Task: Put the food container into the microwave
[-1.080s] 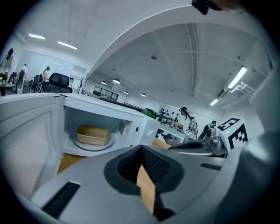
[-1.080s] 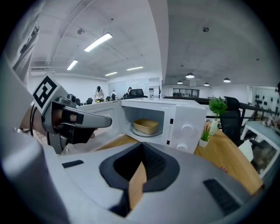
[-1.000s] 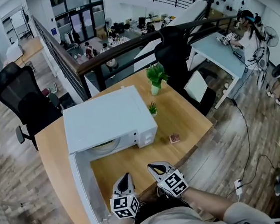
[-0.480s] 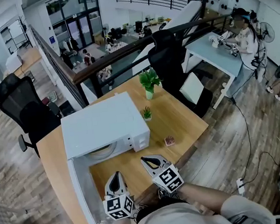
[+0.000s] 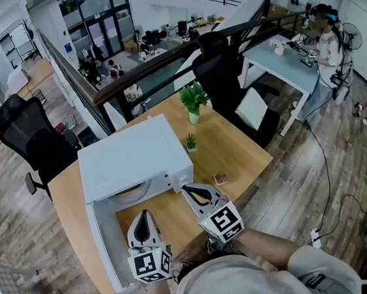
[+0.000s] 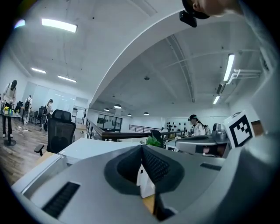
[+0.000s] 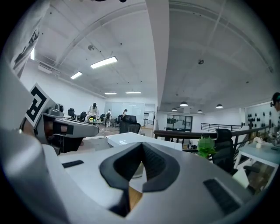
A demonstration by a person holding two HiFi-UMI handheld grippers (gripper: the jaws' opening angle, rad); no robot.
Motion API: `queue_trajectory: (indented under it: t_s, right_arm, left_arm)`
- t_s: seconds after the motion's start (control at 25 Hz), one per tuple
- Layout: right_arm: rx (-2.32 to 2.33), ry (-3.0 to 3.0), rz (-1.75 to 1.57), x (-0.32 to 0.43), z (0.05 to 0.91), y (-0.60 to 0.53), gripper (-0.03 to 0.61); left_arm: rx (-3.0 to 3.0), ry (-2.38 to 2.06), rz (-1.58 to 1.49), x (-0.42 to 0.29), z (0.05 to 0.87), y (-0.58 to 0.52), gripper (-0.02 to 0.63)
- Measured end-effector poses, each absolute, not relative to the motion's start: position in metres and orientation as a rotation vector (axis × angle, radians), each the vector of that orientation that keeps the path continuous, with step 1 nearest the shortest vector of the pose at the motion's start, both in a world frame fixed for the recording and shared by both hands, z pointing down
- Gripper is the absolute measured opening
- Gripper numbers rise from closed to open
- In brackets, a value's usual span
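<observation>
Looking steeply down from my head: a white microwave (image 5: 132,157) sits on a wooden table (image 5: 236,150), its door (image 5: 108,250) swung open toward me along the left side. Both of my grippers hover low in the frame, just in front of the open mouth. My left gripper (image 5: 141,216) has its jaws pressed together on nothing, and so does my right gripper (image 5: 187,189). Each gripper's own view shows the dark pads meeting, with only the microwave and table beyond them. The food container is hard to place. A pale round shape (image 5: 133,193) lies inside the cavity, just under its top edge, and I cannot tell whether it is the container or the microwave's own glass plate. The only loose thing on the table near me is a small brownish item (image 5: 221,179), just right of my right gripper's tip. What matters for the next move is that the cavity lies straight ahead of both grippers. The left is nearer the door, and the right is nearer the small item. If that round shape is the container, I judge that only closing the door remains.
</observation>
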State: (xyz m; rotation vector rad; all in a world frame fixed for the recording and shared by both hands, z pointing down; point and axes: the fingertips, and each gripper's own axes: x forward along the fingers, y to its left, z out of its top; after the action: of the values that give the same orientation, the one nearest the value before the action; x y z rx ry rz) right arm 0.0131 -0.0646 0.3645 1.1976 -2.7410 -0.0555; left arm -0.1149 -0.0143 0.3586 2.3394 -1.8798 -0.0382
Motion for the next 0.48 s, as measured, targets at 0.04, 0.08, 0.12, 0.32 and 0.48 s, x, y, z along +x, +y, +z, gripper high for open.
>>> queue_trajectory:
  t_s: [0.04, 0.08, 0.12, 0.32, 0.48]
  right_arm:
    - [1.187, -2.755, -0.075, 0.011, 0.357, -0.064, 0.005]
    - [1.179, -2.766, -0.095, 0.01, 0.351, -0.064, 0.004]
    - [1.176, -2.774, -0.111, 0.009, 0.345, -0.064, 0.005]
    - [1.191, -2.812, -0.134, 0.011, 0.327, -0.067, 0.003]
    - [1.216, -2.828, -0.136, 0.013, 0.322, -0.073, 0.003]
  left_arm:
    - [2.345, -1.884, -0.041, -0.114, 0.355, -0.015, 0.012]
    - [2.348, -1.888, -0.045, -0.114, 0.352, -0.015, 0.012]
    - [2.349, -1.891, -0.047, -0.113, 0.35, -0.016, 0.012]
    - [2.348, -1.907, -0.053, -0.112, 0.341, -0.017, 0.011]
    - [2.352, -1.919, -0.056, -0.112, 0.335, -0.019, 0.012]
